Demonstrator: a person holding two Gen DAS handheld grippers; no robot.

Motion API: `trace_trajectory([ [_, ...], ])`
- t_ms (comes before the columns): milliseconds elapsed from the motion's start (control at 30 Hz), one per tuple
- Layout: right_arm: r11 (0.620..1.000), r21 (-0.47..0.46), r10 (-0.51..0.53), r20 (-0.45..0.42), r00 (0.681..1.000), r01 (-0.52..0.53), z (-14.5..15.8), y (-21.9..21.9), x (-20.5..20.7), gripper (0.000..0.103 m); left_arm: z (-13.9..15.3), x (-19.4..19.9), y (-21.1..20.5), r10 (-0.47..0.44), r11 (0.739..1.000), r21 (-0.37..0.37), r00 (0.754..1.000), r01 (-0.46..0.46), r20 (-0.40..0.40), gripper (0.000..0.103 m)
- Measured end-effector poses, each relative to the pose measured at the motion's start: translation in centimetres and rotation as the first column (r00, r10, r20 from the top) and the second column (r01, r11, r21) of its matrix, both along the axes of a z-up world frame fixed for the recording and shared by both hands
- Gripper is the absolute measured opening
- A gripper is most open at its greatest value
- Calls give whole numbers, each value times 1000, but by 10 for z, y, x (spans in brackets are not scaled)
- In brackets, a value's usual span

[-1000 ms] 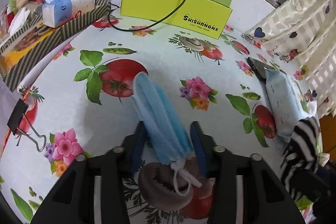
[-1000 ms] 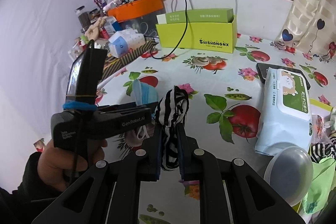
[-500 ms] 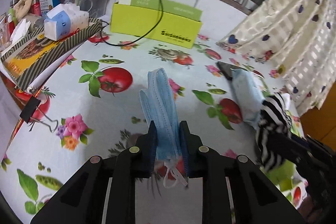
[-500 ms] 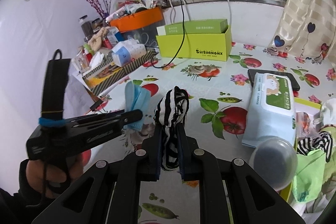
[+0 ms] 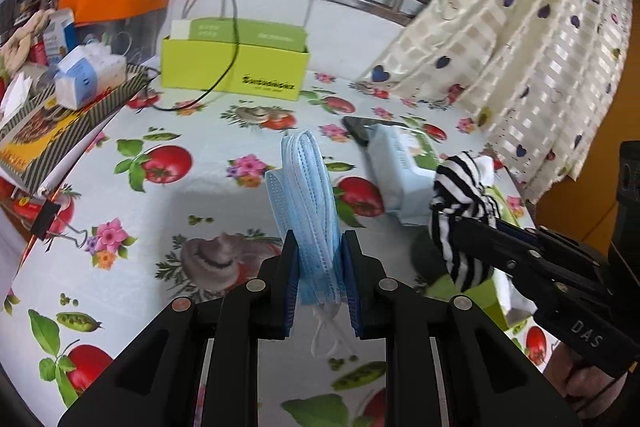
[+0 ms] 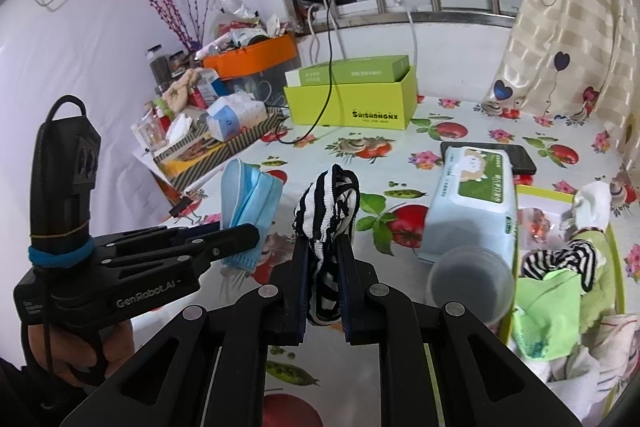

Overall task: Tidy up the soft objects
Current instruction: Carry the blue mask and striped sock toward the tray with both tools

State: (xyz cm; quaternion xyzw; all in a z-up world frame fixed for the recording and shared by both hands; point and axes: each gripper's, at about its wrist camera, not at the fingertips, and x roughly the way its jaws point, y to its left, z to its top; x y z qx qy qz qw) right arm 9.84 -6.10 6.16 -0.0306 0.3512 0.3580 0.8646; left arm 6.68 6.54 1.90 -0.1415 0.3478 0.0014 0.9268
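Left hand-held gripper (image 5: pixel 319 275) now clamps blue mask (image 5: pixel 306 195), lifted off table; right (image 6: pixel 323 279) grips striped cloth (image 6: pixel 328 211).

The left gripper (image 5: pixel 319 267) was held angled downward, its jaws having just been closed onto a folded blue mask (image 5: pixel 306 195). Beside it, to its right, the right gripper (image 6: pixel 323 269) was clamped tight on striped cloth (image 6: pixel 328 207), likewise tilted downward.

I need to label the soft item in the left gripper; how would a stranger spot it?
On the fruit-print tablecloth, find the left gripper. The pale blue face mask stands pinched between its fingers, white ear loops dangling; the striped cloth nearby is black and white.
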Motion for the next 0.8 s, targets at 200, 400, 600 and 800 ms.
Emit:
trace_trajectory([
  [200, 1000, 4, -21, 11, 1000, 21, 4, -16, -1, 12, 7, 1, -19, -46, 999, 17, 999, 46, 9, 22],
  [400, 999, 8, -46, 22, 999, 46, 9, -33, 1, 12, 14, 5, -40, -95, 995, 29, 995, 95, 22, 22],
  [600, 997, 12, -78, 30, 996, 78, 12, -52, 2, 12, 21, 9, -59, -139, 990, 37, 990, 137, 32, 22],
  [800, 992, 20, -121, 44, 992, 121, 18, -75, 4, 12, 29, 13, -77, -184, 982, 50, 982, 182, 47, 22],
])
